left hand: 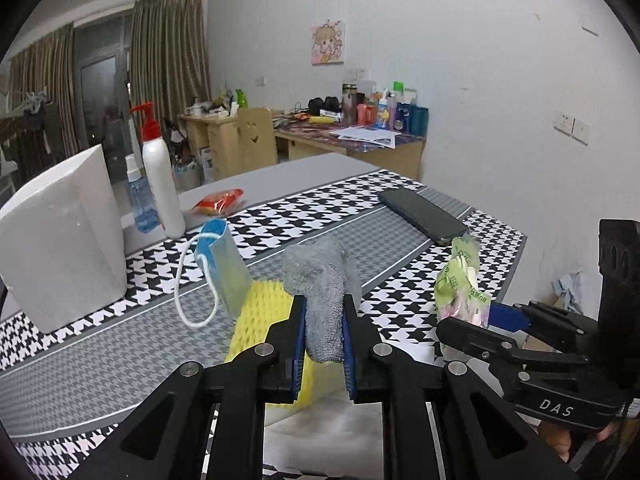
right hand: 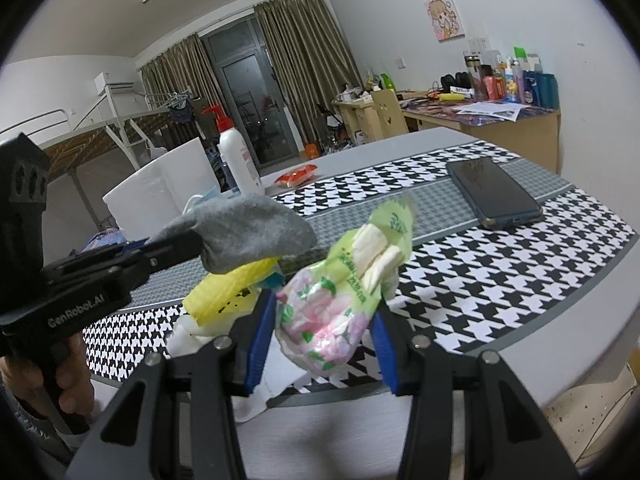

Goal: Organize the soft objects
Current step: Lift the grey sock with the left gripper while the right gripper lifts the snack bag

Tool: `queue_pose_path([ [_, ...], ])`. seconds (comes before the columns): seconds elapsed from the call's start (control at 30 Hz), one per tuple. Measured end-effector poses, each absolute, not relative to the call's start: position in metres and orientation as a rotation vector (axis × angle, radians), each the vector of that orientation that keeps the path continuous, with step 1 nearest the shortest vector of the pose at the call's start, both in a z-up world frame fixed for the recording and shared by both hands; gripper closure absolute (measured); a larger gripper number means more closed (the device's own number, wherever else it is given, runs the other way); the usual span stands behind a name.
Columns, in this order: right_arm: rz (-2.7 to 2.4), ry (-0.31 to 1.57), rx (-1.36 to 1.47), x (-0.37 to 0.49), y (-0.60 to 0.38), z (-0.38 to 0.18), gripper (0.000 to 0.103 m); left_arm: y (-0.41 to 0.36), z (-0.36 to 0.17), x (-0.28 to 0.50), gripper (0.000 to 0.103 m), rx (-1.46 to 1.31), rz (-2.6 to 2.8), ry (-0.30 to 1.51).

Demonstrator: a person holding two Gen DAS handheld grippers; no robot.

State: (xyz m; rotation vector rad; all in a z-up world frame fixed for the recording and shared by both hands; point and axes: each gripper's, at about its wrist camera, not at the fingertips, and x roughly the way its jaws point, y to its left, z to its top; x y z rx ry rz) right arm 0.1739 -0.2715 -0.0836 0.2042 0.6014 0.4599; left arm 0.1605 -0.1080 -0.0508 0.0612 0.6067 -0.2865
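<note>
The left gripper point(left hand: 324, 316) is clenching its jaws on a grey cloth point(left hand: 320, 276) lifted above the yellow sponge point(left hand: 262, 320), the right gripper point(right hand: 324, 320) is gripping a tissue pack point(right hand: 340, 300) beside it, so both grips should probably be staying firm over the counter point(left hand: 100, 360).

You are gripping a grey knitted cloth point(left hand: 320, 280), matt and rough, in the left claw point(left hand: 324, 320) with its ribbed blue plastic pads point(left hand: 298, 344). Your right claw point(right hand: 324, 320) is squeezing a glossy, crinkled plastic tissue pack point(right hand: 340, 300). A woven houndstooth mat point(left hand: 400, 208) is covering the worktop point(left hand: 288, 172); the yellow sponge point(left hand: 264, 320) is looking porous.
</note>
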Motion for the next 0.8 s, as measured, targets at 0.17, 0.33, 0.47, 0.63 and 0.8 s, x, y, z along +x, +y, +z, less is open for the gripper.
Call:
queue_pose_path([
  [0.17, 0.459, 0.590, 0.194, 0.172, -0.269, -0.078, 0.052, -0.103, -0.039, 0.152, 0.086, 0.045, -0.295, 0.566],
  [0.33, 0.463, 0.575, 0.182, 0.168, -0.265, -0.072, 0.052, -0.099, -0.026, 0.143, 0.086, 0.042, -0.294, 0.528],
  [0.47, 0.466, 0.562, 0.170, 0.165, -0.262, -0.066, 0.052, -0.093, -0.019, 0.136, 0.086, 0.041, -0.281, 0.506],
  [0.63, 0.470, 0.544, 0.154, 0.161, -0.256, -0.059, 0.052, -0.085, -0.013, 0.128, 0.086, 0.032, -0.270, 0.487],
  [0.8, 0.484, 0.532, 0.133, 0.156, -0.247, -0.053, 0.052, -0.078, -0.006, 0.118, 0.086, 0.031, -0.260, 0.454],
])
